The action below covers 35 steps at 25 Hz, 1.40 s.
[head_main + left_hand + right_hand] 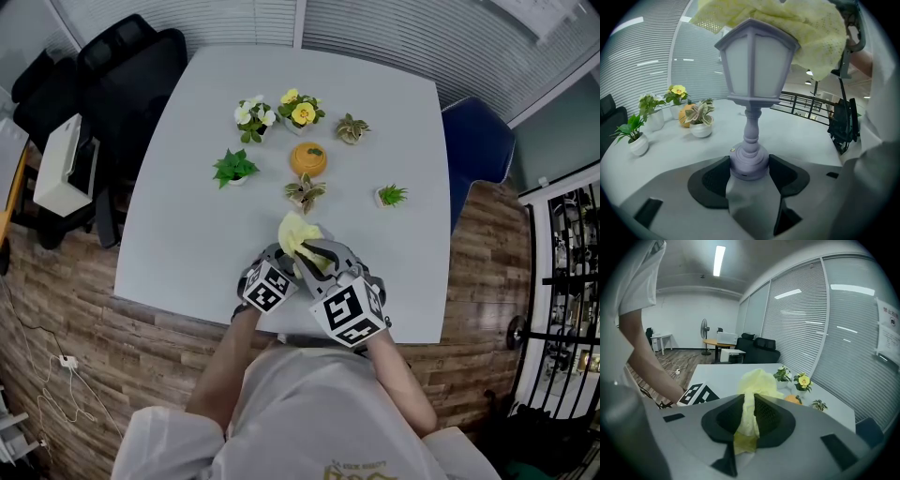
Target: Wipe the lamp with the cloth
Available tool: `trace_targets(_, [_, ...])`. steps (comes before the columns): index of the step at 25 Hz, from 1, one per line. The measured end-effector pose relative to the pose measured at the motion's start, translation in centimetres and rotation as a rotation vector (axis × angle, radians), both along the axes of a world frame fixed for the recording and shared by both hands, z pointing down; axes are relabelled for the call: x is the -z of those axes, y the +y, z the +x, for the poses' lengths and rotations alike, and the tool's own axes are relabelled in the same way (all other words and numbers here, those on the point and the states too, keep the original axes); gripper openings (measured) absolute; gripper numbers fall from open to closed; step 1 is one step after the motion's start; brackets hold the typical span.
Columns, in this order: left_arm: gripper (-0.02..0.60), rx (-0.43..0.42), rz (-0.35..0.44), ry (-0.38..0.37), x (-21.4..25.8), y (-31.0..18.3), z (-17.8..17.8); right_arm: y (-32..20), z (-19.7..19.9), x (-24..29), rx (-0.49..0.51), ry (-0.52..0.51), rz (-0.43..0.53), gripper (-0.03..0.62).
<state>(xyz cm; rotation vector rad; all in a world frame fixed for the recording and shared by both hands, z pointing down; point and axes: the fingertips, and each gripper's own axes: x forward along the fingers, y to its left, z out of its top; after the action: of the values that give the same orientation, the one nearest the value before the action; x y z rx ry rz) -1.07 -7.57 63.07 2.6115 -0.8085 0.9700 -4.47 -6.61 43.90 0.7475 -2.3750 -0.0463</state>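
The white tabletop [187, 216] fills the middle of the head view, and a wooden floor [94, 356] lies around it. A black chair [122, 75] stands at 10 o'clock of the tabletop and a blue chair [480, 141] at 3 o'clock. The person stands at the 6 o'clock edge and holds both grippers close together above that edge.

The left gripper [749, 173] has its jaws closed on the round base of the lamp [754, 70], one jaw touching each side of the base. The lamp is pale lilac and has the shape of a lantern. It stands upright on the tabletop near the 6 o'clock edge, just in front of the person. The right gripper [749, 416] is at 3 o'clock of the left one. Its jaws are almost together and they pinch a fold of the yellow cloth [757, 383]. In the left gripper view the cloth lies over the top of the lamp head and hangs down on its right side.

Small potted plants stand towards 12 o'clock from the lamp, well apart from it: a green plant [233, 168], a pot with white flowers [253, 117], a pot with yellow flowers [300, 110], a striped-leaf plant [305, 192] which is the nearest to the cloth, and a tiny green plant [391, 196] at 2 o'clock. An orange round ornament [308, 158] sits between them.
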Motion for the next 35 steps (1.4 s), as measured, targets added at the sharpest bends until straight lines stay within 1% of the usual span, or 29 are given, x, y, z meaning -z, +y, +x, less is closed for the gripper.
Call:
trace_targets(21, [0.262,0.001,-0.003,-0.001,0.0,0.0,0.0,-2.2,-1.0,-0.2,0.057,0.118,0.071,0.072])
trace_targets(27, [0.262,0.001,-0.002,0.000,0.0,0.0,0.0,-3.3,-1.0,-0.2,0.049,0.110,0.070,0.072])
trace_targets(35, [0.264,0.001,0.000,-0.001,0.0,-0.1,0.0,-4.3,-0.7,-0.2,0.024,0.061,0.043,0.072])
